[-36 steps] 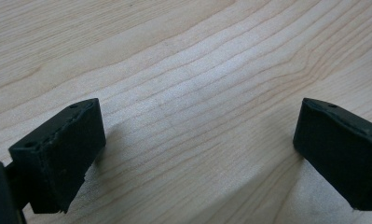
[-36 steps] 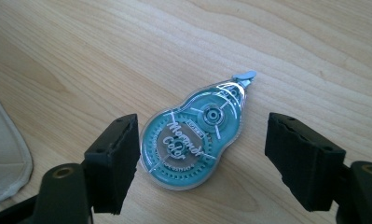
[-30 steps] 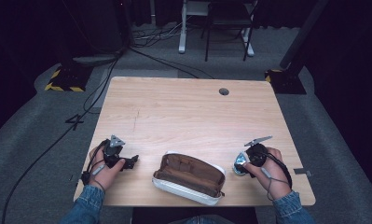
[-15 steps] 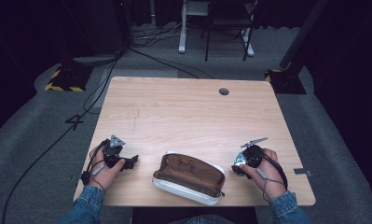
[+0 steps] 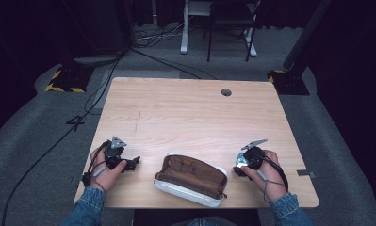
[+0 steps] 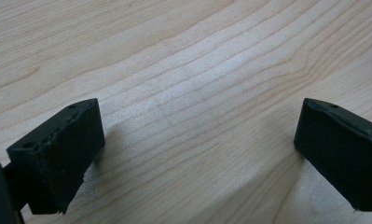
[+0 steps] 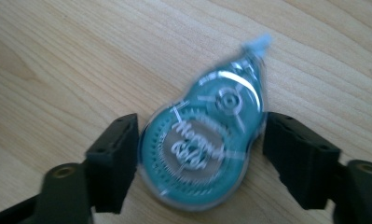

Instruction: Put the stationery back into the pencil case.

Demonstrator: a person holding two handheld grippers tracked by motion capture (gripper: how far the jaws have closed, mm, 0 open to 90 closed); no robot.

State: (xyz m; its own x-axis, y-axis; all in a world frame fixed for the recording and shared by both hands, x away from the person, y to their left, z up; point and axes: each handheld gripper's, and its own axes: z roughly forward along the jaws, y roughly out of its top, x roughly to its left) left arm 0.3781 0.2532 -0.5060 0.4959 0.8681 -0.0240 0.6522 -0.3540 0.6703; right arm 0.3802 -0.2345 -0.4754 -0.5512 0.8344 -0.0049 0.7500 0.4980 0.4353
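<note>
Near the right edge of the table (image 5: 185, 108), my right claw (image 7: 200, 149) is clamped on a teal correction tape (image 7: 207, 144); best to keep it squeezed and level going left to the open pencil case (image 5: 191, 179). Left claw (image 6: 197, 149) jaws apart, empty.

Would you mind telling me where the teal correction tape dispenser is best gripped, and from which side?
Grip the correction tape dispenser across its wide round body, one jaw on each curved edge, as the right tongs already bracket it. It lies flat on the table, and its narrow tip points away from the tongs, so coming in low from the rounded rear probably suits it best.
</note>
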